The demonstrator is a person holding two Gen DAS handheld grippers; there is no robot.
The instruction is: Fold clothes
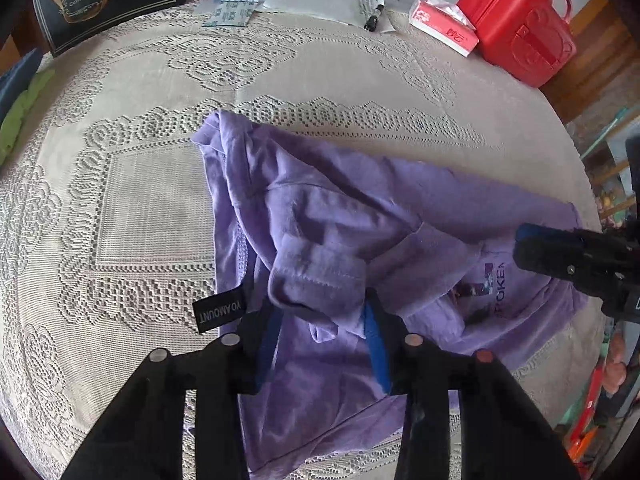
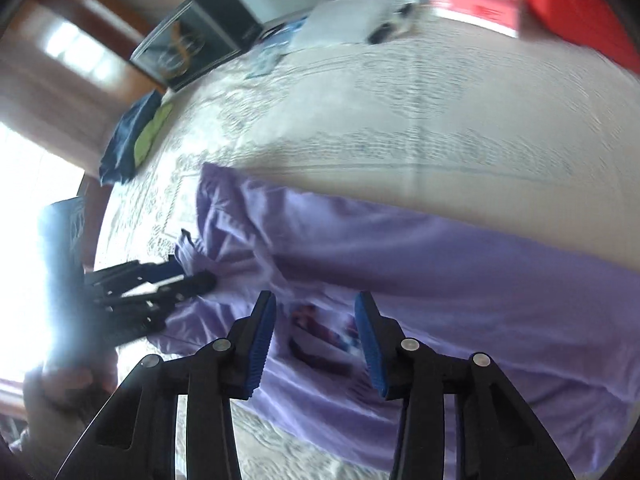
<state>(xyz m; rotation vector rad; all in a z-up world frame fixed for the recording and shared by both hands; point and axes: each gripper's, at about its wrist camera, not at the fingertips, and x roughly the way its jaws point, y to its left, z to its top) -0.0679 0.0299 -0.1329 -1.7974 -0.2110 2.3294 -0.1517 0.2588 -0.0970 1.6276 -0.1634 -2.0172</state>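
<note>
- Currently left gripper (image 1: 320, 320) jaws wide, sleeve cuff (image 1: 316, 276) bunched between them at 12 o'clock, not pinched.
- Right gripper (image 2: 316, 320) open, empty, hovering over purple shirt (image 2: 440, 264); shirt's long axis runs 9-to-3.

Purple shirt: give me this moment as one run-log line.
stage: mid-fold | purple shirt: bunched on lace tablecloth | left claw: open around sleeve cuff | right claw: open above shirt print

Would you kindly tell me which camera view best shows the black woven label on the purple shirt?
The left wrist view: the black woven label on the purple shirt is sharp, with readable lettering. In the right wrist view it is a blurred dark tab near the left gripper.
</note>
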